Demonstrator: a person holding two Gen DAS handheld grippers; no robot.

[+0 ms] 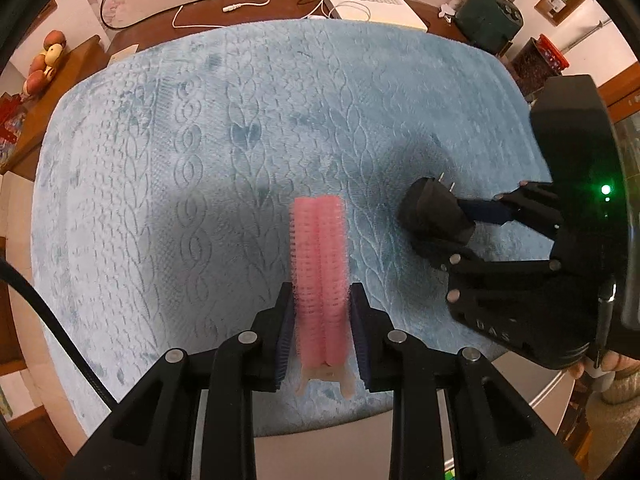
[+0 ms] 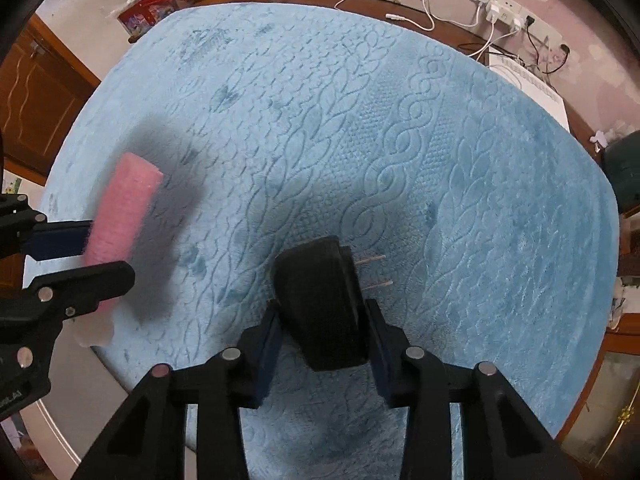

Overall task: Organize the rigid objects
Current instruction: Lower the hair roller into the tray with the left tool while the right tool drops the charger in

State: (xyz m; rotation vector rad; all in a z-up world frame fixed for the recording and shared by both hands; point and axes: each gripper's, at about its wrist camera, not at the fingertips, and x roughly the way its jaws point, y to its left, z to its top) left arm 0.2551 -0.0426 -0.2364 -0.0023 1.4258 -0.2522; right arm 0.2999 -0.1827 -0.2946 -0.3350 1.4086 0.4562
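Note:
My left gripper [image 1: 320,304] is shut on a pink hair-roller clip [image 1: 318,256], a long bristly pink piece with a pale clip end near the jaws. It hangs just above the blue blanket [image 1: 200,120]. The same pink hair-roller clip [image 2: 122,212] shows at the left of the right wrist view, in the left gripper [image 2: 96,256]. My right gripper [image 2: 324,320] is shut on a black power adapter [image 2: 320,304] whose two metal prongs [image 2: 374,272] point right. In the left wrist view the black power adapter [image 1: 436,216] sits at the right, in the right gripper [image 1: 468,236].
The blanket covers a round wooden table [image 1: 152,28]. At its far side lie white cables [image 1: 256,0] and a white box [image 1: 376,8]. A dark green object [image 1: 488,16] stands at the back right. A sideboard with fruit [image 1: 48,60] is at the left.

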